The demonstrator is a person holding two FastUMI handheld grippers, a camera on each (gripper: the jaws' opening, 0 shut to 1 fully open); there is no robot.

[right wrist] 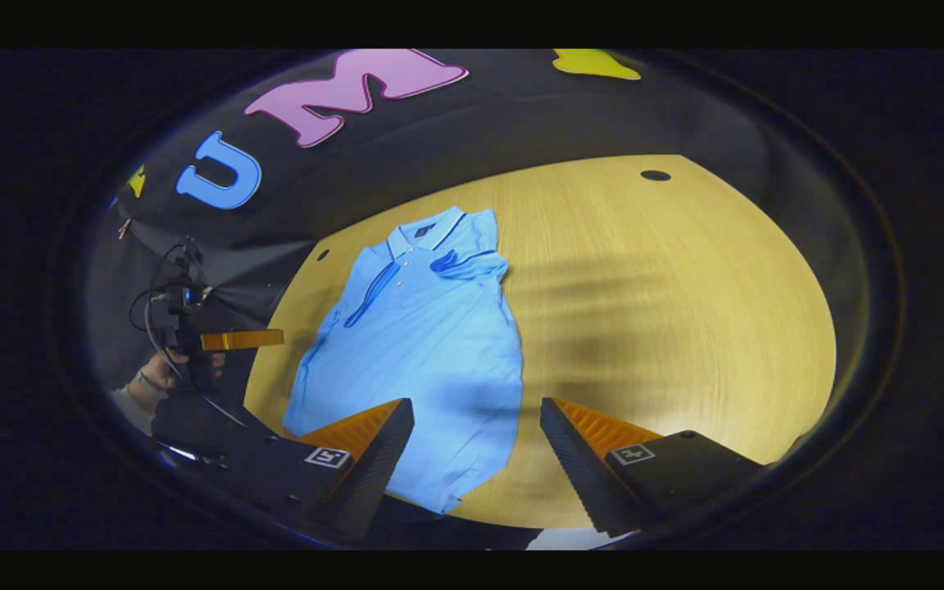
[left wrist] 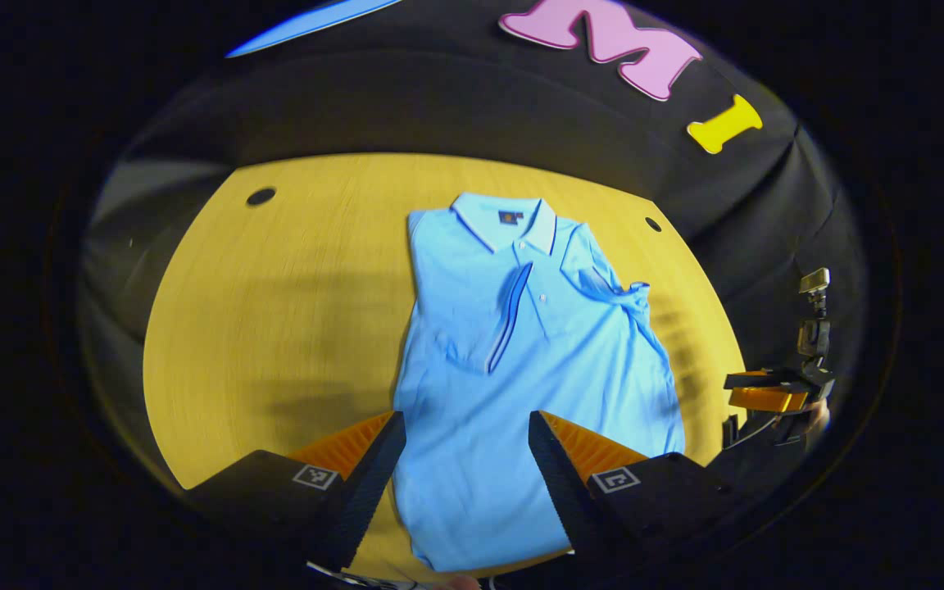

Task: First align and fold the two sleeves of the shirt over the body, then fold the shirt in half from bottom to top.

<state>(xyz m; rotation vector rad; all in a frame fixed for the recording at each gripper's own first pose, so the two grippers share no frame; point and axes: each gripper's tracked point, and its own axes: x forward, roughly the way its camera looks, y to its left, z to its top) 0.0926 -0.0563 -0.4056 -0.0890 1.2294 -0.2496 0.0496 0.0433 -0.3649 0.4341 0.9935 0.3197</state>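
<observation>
Both the left gripper [left wrist: 465, 467] and right gripper [right wrist: 476, 455] are hovering spread and empty above the hem of the shirt [left wrist: 521, 360], which is lying flat on the table [left wrist: 275, 328], sleeves seemingly folded in, so pinching both hem corners evenly should be keeping the upward fold square.

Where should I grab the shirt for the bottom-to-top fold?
Take the shirt at its bottom hem, one corner per tool, coming in from the near table edge. Both sleeves look already folded over the body, and the hem lies flat nearest the open left tool and right tool.
</observation>
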